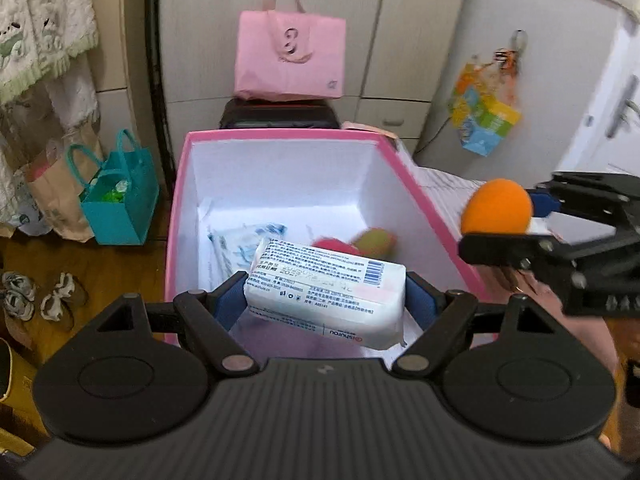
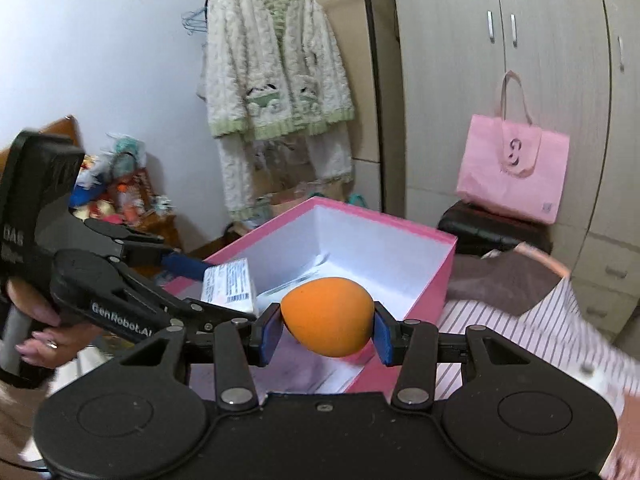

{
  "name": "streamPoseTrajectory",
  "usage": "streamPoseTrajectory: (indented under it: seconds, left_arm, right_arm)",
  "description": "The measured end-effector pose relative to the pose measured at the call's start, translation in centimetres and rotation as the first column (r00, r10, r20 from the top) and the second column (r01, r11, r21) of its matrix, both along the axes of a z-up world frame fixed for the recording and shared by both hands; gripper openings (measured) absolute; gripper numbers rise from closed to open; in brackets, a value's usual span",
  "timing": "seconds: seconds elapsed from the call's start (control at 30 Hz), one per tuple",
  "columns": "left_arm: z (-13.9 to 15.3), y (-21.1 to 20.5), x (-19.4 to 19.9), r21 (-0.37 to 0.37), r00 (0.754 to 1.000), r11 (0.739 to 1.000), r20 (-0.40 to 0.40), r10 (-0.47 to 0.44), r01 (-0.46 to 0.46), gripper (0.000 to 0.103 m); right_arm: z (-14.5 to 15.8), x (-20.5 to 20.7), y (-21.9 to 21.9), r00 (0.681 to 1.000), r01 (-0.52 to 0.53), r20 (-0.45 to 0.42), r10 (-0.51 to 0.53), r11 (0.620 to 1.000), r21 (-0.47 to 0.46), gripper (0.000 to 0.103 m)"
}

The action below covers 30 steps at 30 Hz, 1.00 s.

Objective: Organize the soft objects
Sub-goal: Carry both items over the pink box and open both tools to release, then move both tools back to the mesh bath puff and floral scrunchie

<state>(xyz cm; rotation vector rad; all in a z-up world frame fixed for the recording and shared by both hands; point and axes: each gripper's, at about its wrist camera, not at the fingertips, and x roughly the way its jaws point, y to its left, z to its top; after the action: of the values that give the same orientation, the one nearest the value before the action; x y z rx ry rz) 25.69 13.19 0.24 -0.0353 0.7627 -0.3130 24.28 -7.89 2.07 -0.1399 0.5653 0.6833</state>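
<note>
Bedroom cupboards stand behind, with a pink tote bag on a dark stool and a fluffy white cardigan hanging by the wall. Below my hands is the pink box, open, white inside, sitting next to striped bedding.

I judge the step as carrying two soft things to the box for dropping. My left gripper is clamped on a white tissue pack; the blue pads press both short ends, and the pack hangs tilted over the near edge of the box. My right gripper is clamped on an orange foam ball, egg-shaped, held at its two sides, over the near right corner of the box.

Inside the box I already see a plastic-wrapped packet and a pink and green ball, a little blurred.

Next move, as I think: bring each hand more over the white inside, lower a little, then let the pads go apart. The pack is wide, so it needs free floor near the front. The ball is light and round; it may roll or bounce if released from high.

The pack looks soft, its wrapper slightly crumpled, printed text on top.
</note>
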Motion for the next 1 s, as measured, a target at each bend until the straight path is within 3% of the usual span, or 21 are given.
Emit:
streamPoseTrajectory:
  seconds: [0.13, 0.6, 0.7, 0.8, 1.0]
  left_arm:
    - [-0.6, 0.2, 3.1, 0.013, 0.999, 0.999, -0.030, 0.032, -0.032, 0.081]
    - [-2.4, -0.9, 7.7, 0.056, 0.993, 0.996, -0.085, 0.077, -0.073, 0.082]
    - [-2.5, -1.2, 7.6, 0.086, 0.994, 0.993, -0.061, 0.088, -0.082, 0.084]
    - [-1.7, -0.8, 6.5, 0.055, 0.997, 0.996, -0.038, 0.073, -0.070, 0.085]
    - [0.6, 0.1, 2.8, 0.025, 0.998, 0.999, 0.033, 0.044, -0.045, 0.088]
  right_arm:
    - [-0.5, 1.7, 1.5, 0.996, -0.085, 0.016, 0.086, 0.994, -0.065, 0.052]
    - [-3.9, 6.6, 6.2, 0.994, -0.076, 0.044, 0.096, 0.941, -0.329, 0.053]
    - [-4.1, 7.4, 6.4, 0.995, -0.079, 0.032, 0.096, 0.936, -0.343, 0.058]
    - [-3.6, 6.7, 5.9, 0.993, -0.059, 0.076, 0.089, 0.940, -0.336, 0.073]
    - [-1.7, 3.5, 3.1, 0.992, -0.053, 0.101, 0.078, 0.972, -0.228, 0.074]
